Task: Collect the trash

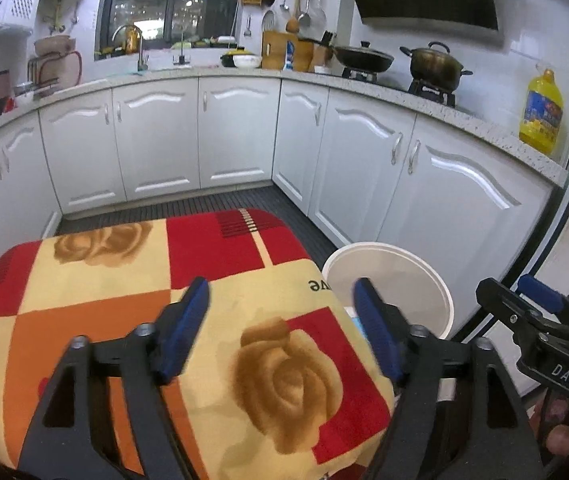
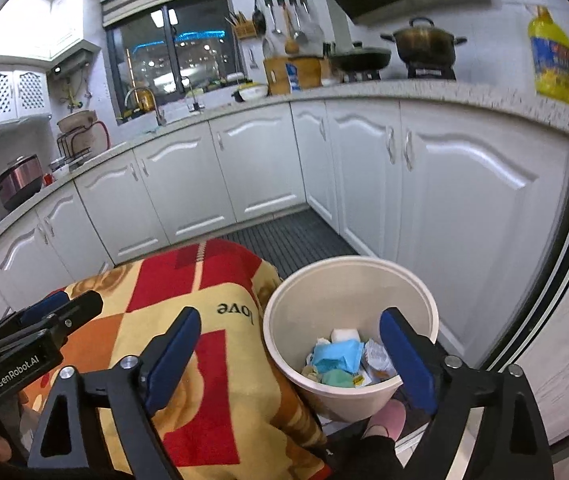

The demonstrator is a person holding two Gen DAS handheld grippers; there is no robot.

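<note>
A white round trash bin (image 2: 348,344) stands on the floor to the right of a cloth-covered table (image 2: 220,344). It holds several crumpled wrappers and papers (image 2: 340,360), blue, white and green. My right gripper (image 2: 288,356) is open and empty above the bin's near rim. My left gripper (image 1: 282,328) is open and empty over the table's flowered red and yellow cloth (image 1: 124,280). The bin (image 1: 396,280) shows at the right in the left wrist view. No trash shows on the cloth.
White kitchen cabinets (image 1: 236,136) run around the back and right under a speckled counter (image 2: 464,100). A wok (image 1: 364,58), a pot (image 1: 436,64) and a yellow oil bottle (image 1: 540,112) stand on it. A dark slatted floor mat (image 2: 296,240) lies beyond the table. A pink slipper (image 2: 388,420) is by the bin.
</note>
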